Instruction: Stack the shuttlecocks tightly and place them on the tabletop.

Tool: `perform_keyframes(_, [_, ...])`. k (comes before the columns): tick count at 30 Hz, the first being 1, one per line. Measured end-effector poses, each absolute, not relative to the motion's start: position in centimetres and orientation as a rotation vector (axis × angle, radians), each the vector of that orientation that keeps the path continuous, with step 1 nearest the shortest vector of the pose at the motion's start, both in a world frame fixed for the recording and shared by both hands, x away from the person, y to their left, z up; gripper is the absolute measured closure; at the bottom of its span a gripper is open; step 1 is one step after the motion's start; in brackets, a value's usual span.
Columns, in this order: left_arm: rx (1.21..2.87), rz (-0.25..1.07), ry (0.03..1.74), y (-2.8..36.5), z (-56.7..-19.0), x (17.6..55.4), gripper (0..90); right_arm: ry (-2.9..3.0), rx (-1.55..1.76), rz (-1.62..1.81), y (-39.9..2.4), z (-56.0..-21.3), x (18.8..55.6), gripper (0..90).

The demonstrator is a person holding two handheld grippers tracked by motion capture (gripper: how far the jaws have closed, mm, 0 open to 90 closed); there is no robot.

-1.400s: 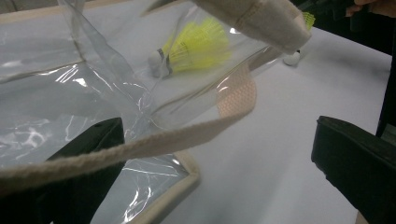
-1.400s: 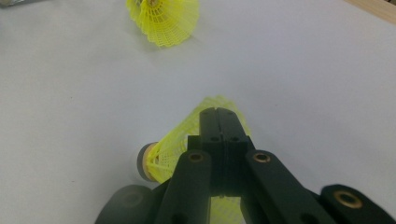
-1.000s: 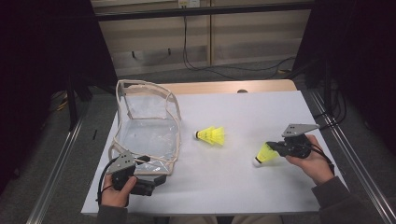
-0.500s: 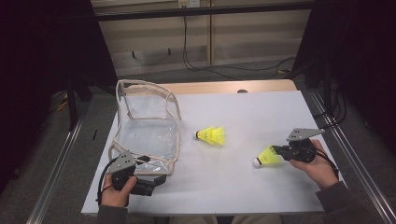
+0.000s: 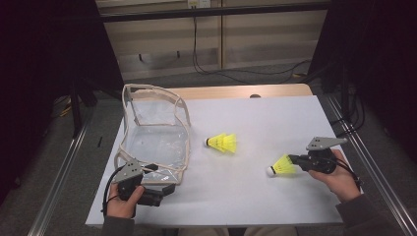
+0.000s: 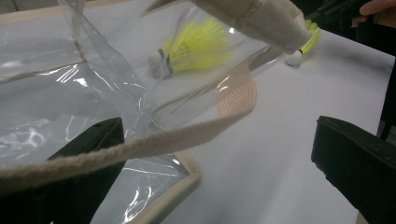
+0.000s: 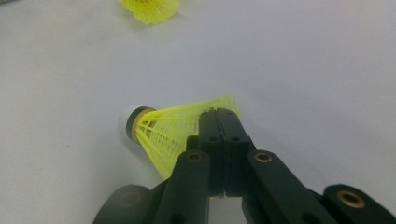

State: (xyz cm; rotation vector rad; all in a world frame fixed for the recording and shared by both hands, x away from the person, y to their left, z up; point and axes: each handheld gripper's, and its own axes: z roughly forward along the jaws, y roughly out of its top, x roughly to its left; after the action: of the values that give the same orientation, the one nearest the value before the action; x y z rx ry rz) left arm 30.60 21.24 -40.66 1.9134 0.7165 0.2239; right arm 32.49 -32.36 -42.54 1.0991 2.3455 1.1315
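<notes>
A clear plastic bag (image 5: pixel 155 132) with beige trim lies open on the white table (image 5: pixel 275 113) at the left. My left gripper (image 5: pixel 164 191) sits at the bag's near corner. In the left gripper view its jaws stand wide apart, with the bag's beige strap (image 6: pixel 154 144) crossing between them and one jaw behind the plastic. One yellow shuttlecock (image 5: pixel 223 142) lies loose mid-table. My right gripper (image 7: pixel 219 114) is shut on the skirt rim of a second yellow shuttlecock (image 7: pixel 163 130), held low over the table at the right with its white cork pointing left.
The loose shuttlecock (image 6: pixel 196 46) shows through the bag's plastic in the left gripper view. A wooden strip (image 5: pixel 246 91) runs along the table's far edge, and metal rails (image 5: pixel 64 167) flank both sides. Cables trail on the floor behind.
My right hand has shifted slightly to the right with its shuttlecock still pinched. The left gripper and the bag have not moved.
</notes>
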Motion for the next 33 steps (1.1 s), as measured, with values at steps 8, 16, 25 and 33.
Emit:
perform_keyframes(8, [1.912,0.224,0.718,21.2,-40.7,30.6,3.1,2.316,1.113,1.135,-32.9,-41.5,32.4,85.3])
perform_keyframes(16, [1.911,0.223,0.718,21.2,-40.7,30.6,3.1,2.295,1.114,1.175,-33.1,-40.9,32.2,81.6])
perform_keyframes(25, [1.913,0.224,0.72,21.2,-40.7,30.6,3.1,2.326,1.136,1.205,-32.4,-41.4,32.1,58.5])
perform_keyframes(33, [1.913,0.224,0.719,21.2,-40.7,30.6,3.1,2.346,1.132,1.189,-32.0,-41.8,32.2,55.8])
